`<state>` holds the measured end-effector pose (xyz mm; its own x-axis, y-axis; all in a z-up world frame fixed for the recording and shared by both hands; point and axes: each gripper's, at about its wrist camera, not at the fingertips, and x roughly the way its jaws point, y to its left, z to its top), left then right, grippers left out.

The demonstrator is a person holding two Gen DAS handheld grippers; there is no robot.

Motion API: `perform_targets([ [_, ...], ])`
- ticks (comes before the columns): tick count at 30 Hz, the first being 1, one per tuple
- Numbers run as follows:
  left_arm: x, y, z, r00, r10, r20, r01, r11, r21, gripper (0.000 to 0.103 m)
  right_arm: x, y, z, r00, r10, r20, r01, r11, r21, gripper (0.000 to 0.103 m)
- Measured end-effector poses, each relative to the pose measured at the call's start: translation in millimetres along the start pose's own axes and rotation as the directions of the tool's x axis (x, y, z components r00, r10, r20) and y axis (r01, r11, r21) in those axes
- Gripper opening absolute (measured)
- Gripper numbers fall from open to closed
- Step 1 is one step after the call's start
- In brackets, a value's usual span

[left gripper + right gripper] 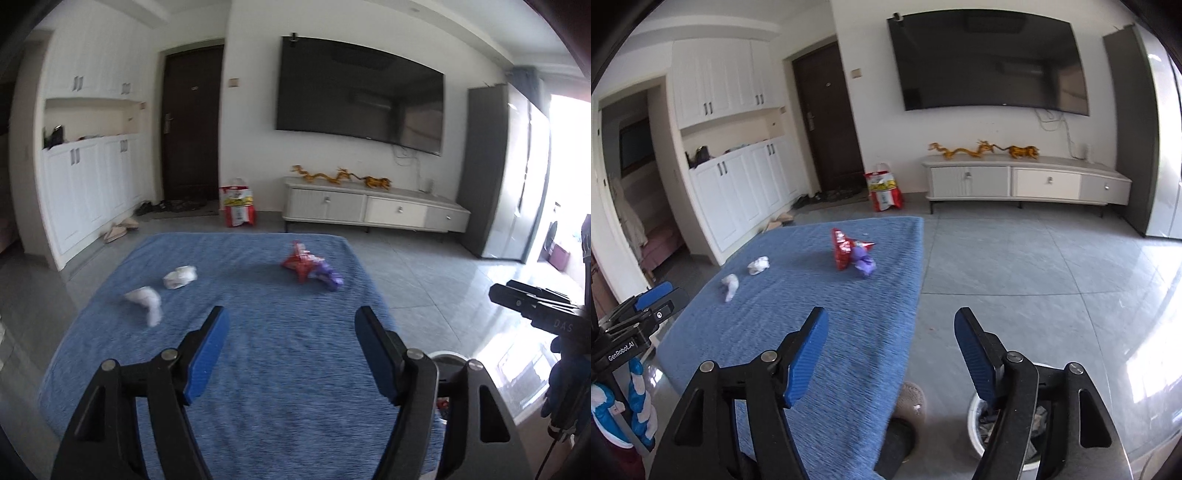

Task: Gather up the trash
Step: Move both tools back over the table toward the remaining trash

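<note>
Living room, blue cloth (258, 369) — our left gripper (291, 350) and right gripper (890, 354) spread, empty. Risk: light tissue wads (180, 277), wrapper (301, 260) slip from pads — bin (975, 421) missed.

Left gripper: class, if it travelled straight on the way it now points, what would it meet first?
Probably the blue cloth itself. The left gripper, open and empty, tilts down toward bare fabric, with the red wrapper beyond; depth is uncertain.

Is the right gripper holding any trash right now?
No. The right gripper is open and empty; only the blue cloth and floor show between its fingers.
</note>
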<state>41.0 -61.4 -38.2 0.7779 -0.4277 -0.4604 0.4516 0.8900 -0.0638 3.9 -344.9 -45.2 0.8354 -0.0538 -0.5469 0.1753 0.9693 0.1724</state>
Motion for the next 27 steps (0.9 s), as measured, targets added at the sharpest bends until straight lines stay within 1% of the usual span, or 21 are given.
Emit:
perform_targets([
  [3, 1.3, 30.1, -5.4, 0.999, 0.038, -0.009, -0.038, 0.998, -0.043, 0.069, 12.7, 17.5, 3.2, 1.000, 0.011, -0.023, -0.012, 0.999, -0.032, 0.070],
  [6, 4.9, 55.3, -11.9, 0.998, 0.060, -0.028, -0.063, 0.995, -0.082, 0.069, 28.6, 34.7, 6.6, 0.998, 0.025, -0.049, -0.028, 0.998, -0.061, 0.070],
  [12, 23.2, 91.6, -23.9, 0.992, 0.099, -0.075, -0.108, 0.986, -0.129, 0.069, 62.2, 61.5, 8.9, 0.994, 0.056, -0.098, -0.066, 0.993, -0.099, 0.070],
  [17, 44.7, 110.9, -33.3, 0.985, 0.121, -0.121, -0.138, 0.979, -0.149, 0.069, 94.8, 75.2, 9.5, 0.987, 0.073, -0.142, -0.089, 0.990, -0.112, 0.070],
  [27, 106.6, 139.6, -47.0, 0.963, 0.137, -0.230, -0.178, 0.969, -0.171, 0.069, 160.6, 74.8, 5.2, 0.970, 0.088, -0.225, -0.115, 0.987, -0.109, 0.070],
])
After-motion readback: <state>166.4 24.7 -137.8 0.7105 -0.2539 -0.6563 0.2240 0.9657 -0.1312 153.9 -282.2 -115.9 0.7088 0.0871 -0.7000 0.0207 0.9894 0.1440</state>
